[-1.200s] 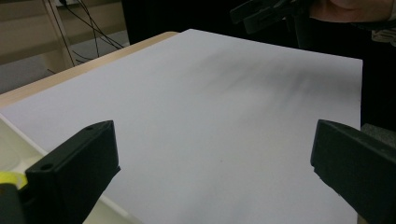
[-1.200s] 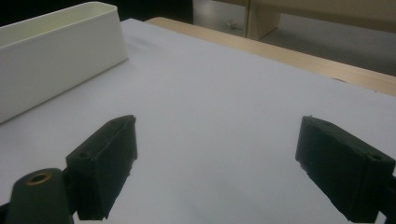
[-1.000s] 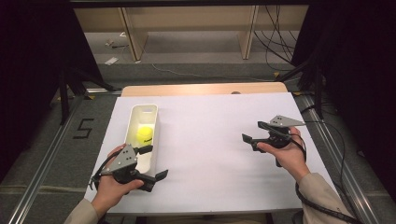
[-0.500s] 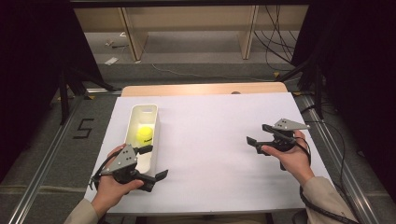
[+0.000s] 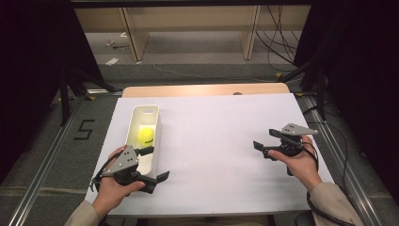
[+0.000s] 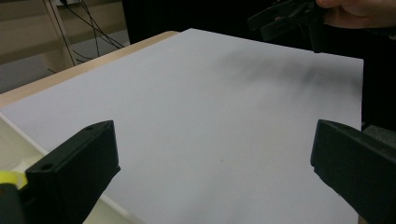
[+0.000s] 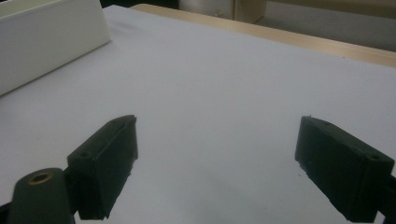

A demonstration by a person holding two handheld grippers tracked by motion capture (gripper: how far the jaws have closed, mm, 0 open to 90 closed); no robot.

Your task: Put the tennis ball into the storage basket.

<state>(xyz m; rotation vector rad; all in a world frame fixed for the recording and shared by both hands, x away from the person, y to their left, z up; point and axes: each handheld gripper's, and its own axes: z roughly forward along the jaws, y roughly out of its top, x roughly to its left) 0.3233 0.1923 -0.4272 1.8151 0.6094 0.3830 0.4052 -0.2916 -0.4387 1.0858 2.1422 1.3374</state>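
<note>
Lower left: left tongs [image 5: 153, 165] gape empty beside the white oblong plastic bin [image 5: 143, 134] holding a yellow ball [image 5: 146, 135]. Right tongs [image 5: 263, 146] also apart, right of centre. A careless sweep across the white-covered counter [image 5: 211, 155] could nudge the bin.

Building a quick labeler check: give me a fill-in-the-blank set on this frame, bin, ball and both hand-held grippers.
1. The yellow ball lies inside the white ____.
2. The bin stands nearest the ____ hand-held gripper.
3. The jaws of the right hand-held gripper are ____, with nothing between them.
4. The white sheet covers a ____ table top.

Missing words: bin; left; open; wooden
</note>
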